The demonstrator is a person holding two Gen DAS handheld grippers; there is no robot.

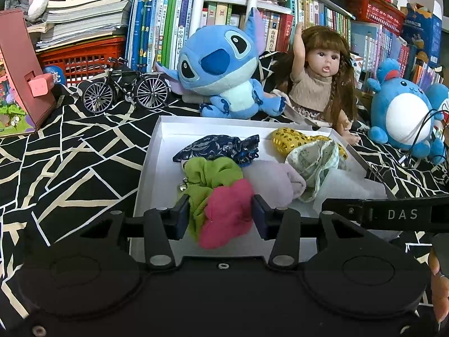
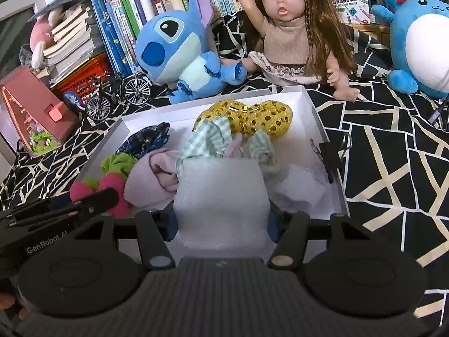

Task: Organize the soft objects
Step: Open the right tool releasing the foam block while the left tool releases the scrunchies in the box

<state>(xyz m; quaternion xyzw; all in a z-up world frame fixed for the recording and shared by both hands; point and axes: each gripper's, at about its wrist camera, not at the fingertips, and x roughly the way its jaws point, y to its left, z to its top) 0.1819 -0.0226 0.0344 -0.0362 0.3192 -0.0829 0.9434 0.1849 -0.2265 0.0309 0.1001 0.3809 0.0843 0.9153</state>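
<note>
"DAS" on right tongs (image 1: 404, 214)

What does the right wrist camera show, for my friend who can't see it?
The right hand-held gripper holds a white foam block over a white box of soft cloth items, including a pink cloth, a green checked cloth and a gold sequin pouch. Behind the box sit a blue plush toy and a doll.

Left gripper (image 1: 221, 216) jaws part-open, right gripper (image 2: 221, 224) jaws clamped, both angled downward.
</note>
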